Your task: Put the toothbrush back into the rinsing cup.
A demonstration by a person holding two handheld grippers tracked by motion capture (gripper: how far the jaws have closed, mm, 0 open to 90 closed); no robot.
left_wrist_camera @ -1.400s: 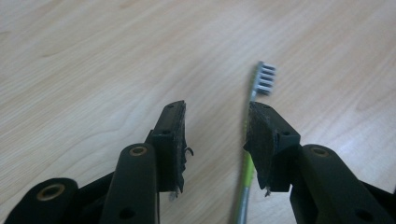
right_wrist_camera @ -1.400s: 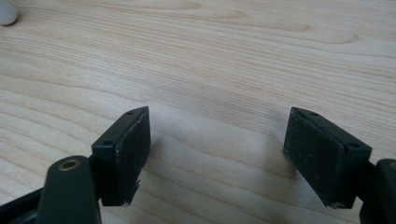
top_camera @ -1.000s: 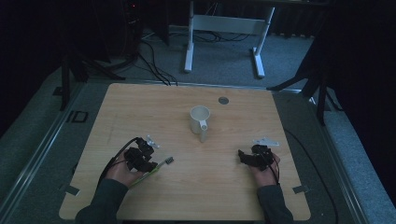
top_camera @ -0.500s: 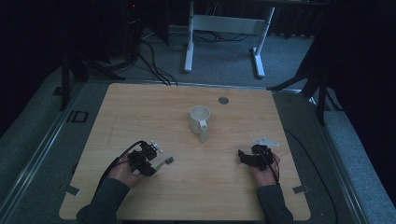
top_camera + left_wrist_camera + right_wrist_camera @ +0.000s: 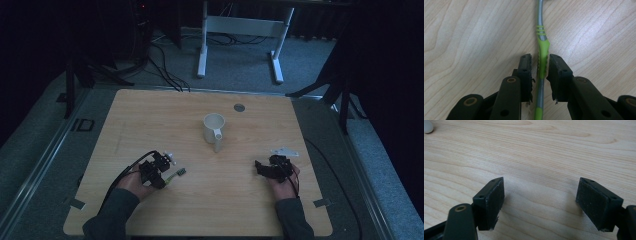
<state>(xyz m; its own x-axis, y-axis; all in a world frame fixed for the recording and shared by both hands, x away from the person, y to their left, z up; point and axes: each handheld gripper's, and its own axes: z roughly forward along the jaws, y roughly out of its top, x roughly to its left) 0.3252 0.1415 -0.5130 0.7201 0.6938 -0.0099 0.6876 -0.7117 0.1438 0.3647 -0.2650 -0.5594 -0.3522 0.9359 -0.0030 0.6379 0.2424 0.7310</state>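
No writing is legible anywhere. The left gripper [image 5: 539, 68] has just been closing its jaws around the green-and-grey plastic toothbrush [image 5: 542, 55] lying on the wooden table [image 5: 150, 115]; a narrow gap remains on one side. The right gripper [image 5: 540, 196] rests wide apart. A white ceramic mug [image 5: 213, 128] stands well away.

Left tongs [image 5: 539, 66] low over table, jaws just closing, narrow gap; right tongs [image 5: 540, 195] wide apart.
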